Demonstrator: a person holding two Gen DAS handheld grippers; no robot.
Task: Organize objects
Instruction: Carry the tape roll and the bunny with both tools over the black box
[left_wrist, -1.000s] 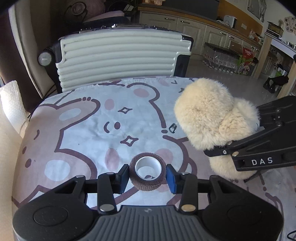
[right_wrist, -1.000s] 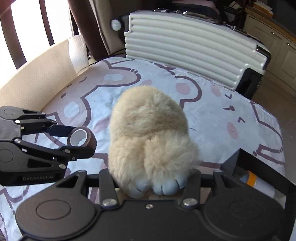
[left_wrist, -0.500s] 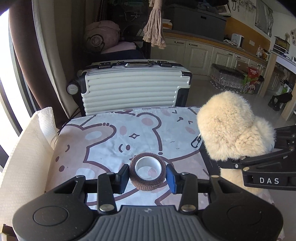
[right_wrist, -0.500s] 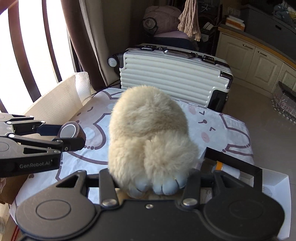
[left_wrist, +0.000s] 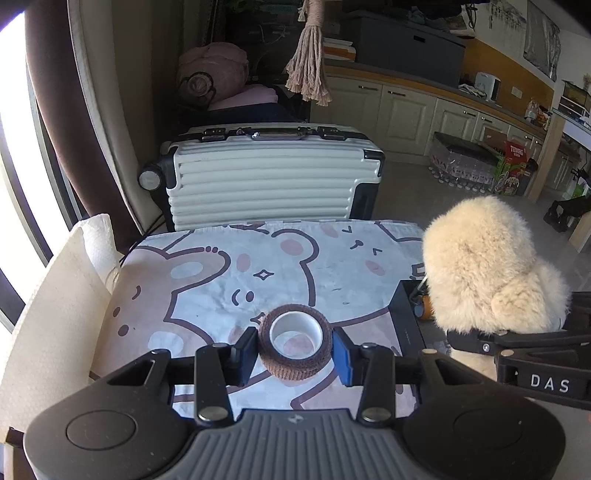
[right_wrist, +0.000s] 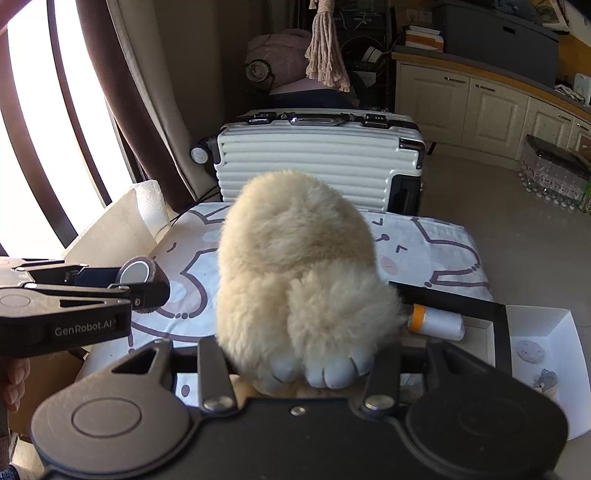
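Observation:
My left gripper (left_wrist: 294, 350) is shut on a brown bandage roll (left_wrist: 294, 345) with a white core and holds it in the air above the bear-print tablecloth (left_wrist: 229, 280). The roll also shows in the right wrist view (right_wrist: 142, 278), at the left. My right gripper (right_wrist: 299, 363) is shut on a fluffy cream plush toy (right_wrist: 295, 273) with pale blue toes, held above the table. The plush shows at the right of the left wrist view (left_wrist: 484, 269), over a black open box (left_wrist: 404, 317).
A white ribbed suitcase (left_wrist: 273, 181) stands behind the table. A paper towel roll (left_wrist: 99, 236) and a beige board (left_wrist: 48, 317) are at the left. The black box (right_wrist: 461, 301) holds a white tube with an orange band (right_wrist: 436, 325). A white tray (right_wrist: 539, 339) lies to its right.
Both grippers have risen and pulled back from the table with their objects still held. More of the room, the suitcase top and the black box have come into view.

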